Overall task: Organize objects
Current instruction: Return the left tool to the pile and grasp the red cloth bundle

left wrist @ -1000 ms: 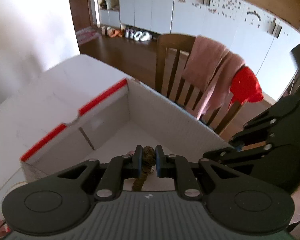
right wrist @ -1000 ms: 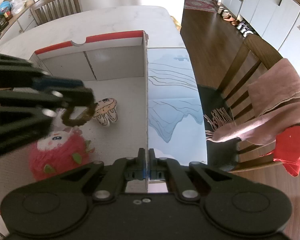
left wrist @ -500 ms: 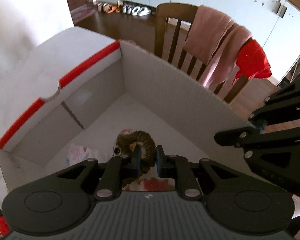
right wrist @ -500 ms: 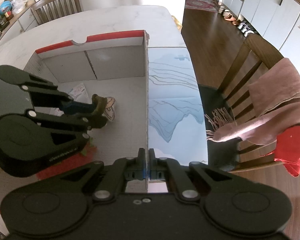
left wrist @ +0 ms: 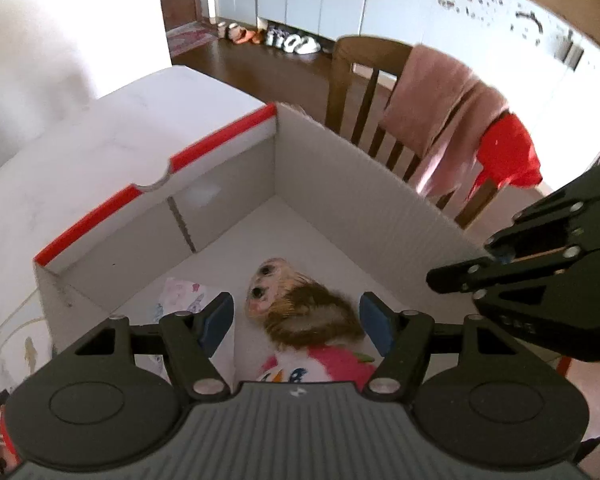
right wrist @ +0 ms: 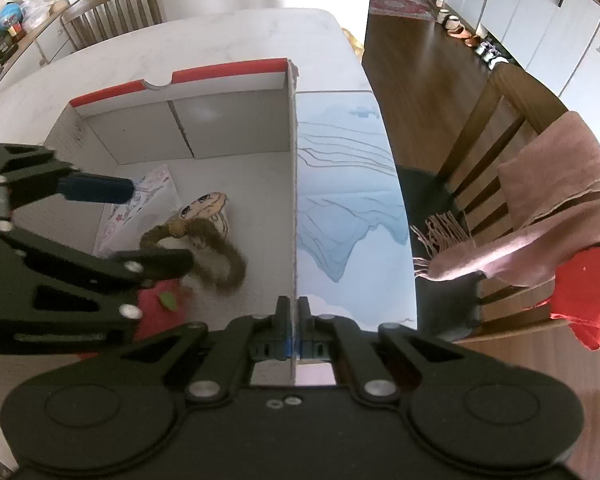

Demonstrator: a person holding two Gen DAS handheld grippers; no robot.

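Note:
A white cardboard box (left wrist: pixel 360 184) with a red rim stands on the table. My left gripper (left wrist: pixel 295 320) hangs over its inside and its jaws are opening. The brown fuzzy ring (left wrist: pixel 312 316) sits loose between the blue pads (left wrist: pixel 216 320), which do not touch it. The ring rests on a cartoon-face toy (left wrist: pixel 268 280) and a pink plush (left wrist: pixel 324 364). The right wrist view shows the left gripper (right wrist: pixel 140 224) above the ring (right wrist: pixel 220 256). My right gripper (right wrist: pixel 294 332) is shut on the box's side wall (right wrist: pixel 292 200).
A drawn-on paper (right wrist: pixel 140 208) lies on the box floor. The box's blue-printed flap (right wrist: pixel 340 200) hangs out over the table edge. A wooden chair (right wrist: pixel 480 184) draped with a pink scarf (right wrist: pixel 540 216) and a red cloth (right wrist: pixel 588 296) stands close by.
My left gripper moved deeper over the box and its jaws spread, letting go of the brown ring, which now lies on the toys. The right gripper kept still.

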